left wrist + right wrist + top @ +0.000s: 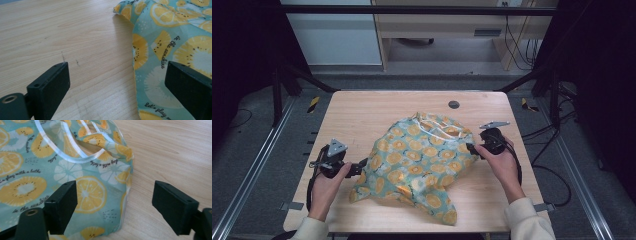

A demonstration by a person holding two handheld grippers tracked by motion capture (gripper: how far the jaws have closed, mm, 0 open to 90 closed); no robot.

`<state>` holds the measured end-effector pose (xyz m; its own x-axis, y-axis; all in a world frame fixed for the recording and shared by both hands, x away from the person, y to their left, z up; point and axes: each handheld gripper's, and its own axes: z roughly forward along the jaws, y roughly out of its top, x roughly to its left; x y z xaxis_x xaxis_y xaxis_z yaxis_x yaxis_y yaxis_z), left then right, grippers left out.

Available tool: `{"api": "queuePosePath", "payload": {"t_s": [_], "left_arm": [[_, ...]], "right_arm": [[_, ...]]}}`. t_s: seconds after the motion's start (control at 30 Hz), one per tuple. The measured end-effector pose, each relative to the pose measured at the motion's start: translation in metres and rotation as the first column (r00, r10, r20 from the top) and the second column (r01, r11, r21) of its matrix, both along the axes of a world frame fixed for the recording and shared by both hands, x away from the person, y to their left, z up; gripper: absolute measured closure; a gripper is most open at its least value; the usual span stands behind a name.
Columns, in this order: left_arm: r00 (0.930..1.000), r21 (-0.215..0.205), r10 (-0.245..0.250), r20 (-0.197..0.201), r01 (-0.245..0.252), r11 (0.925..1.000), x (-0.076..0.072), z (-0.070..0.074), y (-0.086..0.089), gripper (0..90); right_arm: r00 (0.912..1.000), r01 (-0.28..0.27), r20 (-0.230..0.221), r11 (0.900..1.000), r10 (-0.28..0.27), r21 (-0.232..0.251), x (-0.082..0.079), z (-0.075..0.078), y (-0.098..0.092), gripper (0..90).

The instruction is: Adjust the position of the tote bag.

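A teal cloth bag printed with yellow citrus slices lies crumpled in the middle of the wooden table; its white handles are at the far end. My left gripper sits at the bag's left edge, open, with the cloth edge running between its jaws. My right gripper is at the bag's right edge, open too, straddling the cloth's side just below a white handle. Neither has cloth pinched.
A small dark round grommet sits near the table's far edge. Bare wood lies left of the bag and to its right. Black frame bars and cables surround the table.
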<state>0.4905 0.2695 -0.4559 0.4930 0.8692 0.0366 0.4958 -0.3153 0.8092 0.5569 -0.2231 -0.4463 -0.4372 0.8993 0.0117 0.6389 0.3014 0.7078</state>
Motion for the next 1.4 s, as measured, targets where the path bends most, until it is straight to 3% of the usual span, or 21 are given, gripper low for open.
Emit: {"api": "queuePosePath", "payload": {"t_s": [0.2,0.37,0.5,0.67,0.73,0.77,0.8,0.83,0.87,0.93,0.97,1.0,1.1,1.17,1.27,1.3,1.33,1.4], "left_arm": [[1.0000,0.005,-0.004,0.004,0.004,1.0000,-0.001,0.000,-0.002,5.7],[0.9999,0.007,-0.012,0.000,0.012,0.9999,0.000,0.000,-0.004,5.7],[0.9998,-0.001,-0.020,0.007,0.020,0.9998,-0.002,0.002,-0.005,5.8],[0.9995,-0.008,-0.029,0.013,0.030,0.9995,-0.002,0.005,-0.008,5.9],[0.9990,-0.008,-0.044,0.010,0.044,0.9990,0.000,0.006,-0.012,5.9],[0.9979,-0.005,-0.063,0.014,0.063,0.9980,0.001,0.009,-0.017,6.0],[0.9979,-0.005,-0.063,0.014,0.063,0.9980,0.001,0.009,-0.017,6.0],[0.9971,0.001,-0.074,0.016,0.074,0.9972,0.003,0.012,-0.021,6.0],[0.9958,0.012,-0.090,0.017,0.090,0.9959,0.007,0.017,-0.027,5.9],[0.9950,0.016,-0.098,0.016,0.098,0.9951,0.010,0.020,-0.030,6.0],[0.9934,0.024,-0.114,0.013,0.114,0.9932,0.016,0.024,-0.034,5.9],[0.9941,0.042,-0.108,0.010,0.107,0.9933,0.025,0.030,-0.039,5.8],[0.9943,0.055,-0.107,0.002,0.107,0.9927,0.037,0.037,-0.044,6.0],[0.9928,0.051,-0.114,-0.038,0.116,0.9919,0.056,0.041,-0.054,6.0],[0.9927,0.063,-0.100,-0.068,0.104,0.9926,0.069,0.040,-0.060,6.1],[0.9876,0.038,-0.107,-0.115,0.112,0.9930,0.080,0.036,-0.064,6.5],[0.9876,0.038,-0.107,-0.115,0.112,0.9930,0.080,0.036,-0.064,6.7],[0.9828,0.048,-0.106,-0.151,0.114,0.9923,0.088,0.032,-0.068,6.8]], "right_arm": [[0.9996,0.005,-0.027,1.000,-0.005,-0.002,0.011,-0.006,-0.004,17.4],[0.9972,0.009,-0.074,0.999,-0.006,0.037,0.021,-0.016,-0.003,17.2],[0.9954,-0.001,-0.096,1.000,0.004,0.024,0.029,-0.029,0.004,16.8],[0.9937,-0.033,-0.106,0.999,0.037,0.035,0.030,-0.034,0.012,19.5],[0.9914,-0.056,-0.116,0.998,0.059,0.032,0.030,-0.035,0.015,24.8],[0.9898,-0.073,-0.120,0.997,0.076,0.031,0.030,-0.035,0.017,37.8],[0.9894,-0.079,-0.121,0.997,0.081,0.021,0.030,-0.036,0.018,43.0],[0.9894,-0.079,-0.121,0.997,0.081,0.021,0.030,-0.036,0.018,43.0],[0.9894,-0.098,-0.107,0.995,0.098,0.013,0.028,-0.034,0.019,63.4],[0.9888,-0.107,-0.102,0.994,0.109,0.022,0.027,-0.033,0.019,68.5],[0.9846,-0.141,-0.098,0.989,0.144,0.034,0.024,-0.030,0.020,81.8],[0.9846,-0.145,-0.093,0.989,0.148,0.041,0.023,-0.029,0.022,85.9],[0.9838,-0.163,-0.068,0.985,0.166,0.052,0.020,-0.024,0.022,90.0],[0.9839,-0.174,-0.033,0.983,0.176,0.055,0.016,-0.014,0.024,90.0],[0.9819,-0.188,-0.016,0.981,0.189,0.042,0.014,-0.007,0.026,90.0],[0.9809,-0.195,0.005,0.980,0.195,0.035,0.012,-0.002,0.028,90.0],[0.9809,-0.195,0.005,0.980,0.195,0.035,0.012,-0.002,0.028,90.0],[0.9781,-0.208,0.022,0.977,0.207,0.042,0.011,0.005,0.029,90.0]]}}
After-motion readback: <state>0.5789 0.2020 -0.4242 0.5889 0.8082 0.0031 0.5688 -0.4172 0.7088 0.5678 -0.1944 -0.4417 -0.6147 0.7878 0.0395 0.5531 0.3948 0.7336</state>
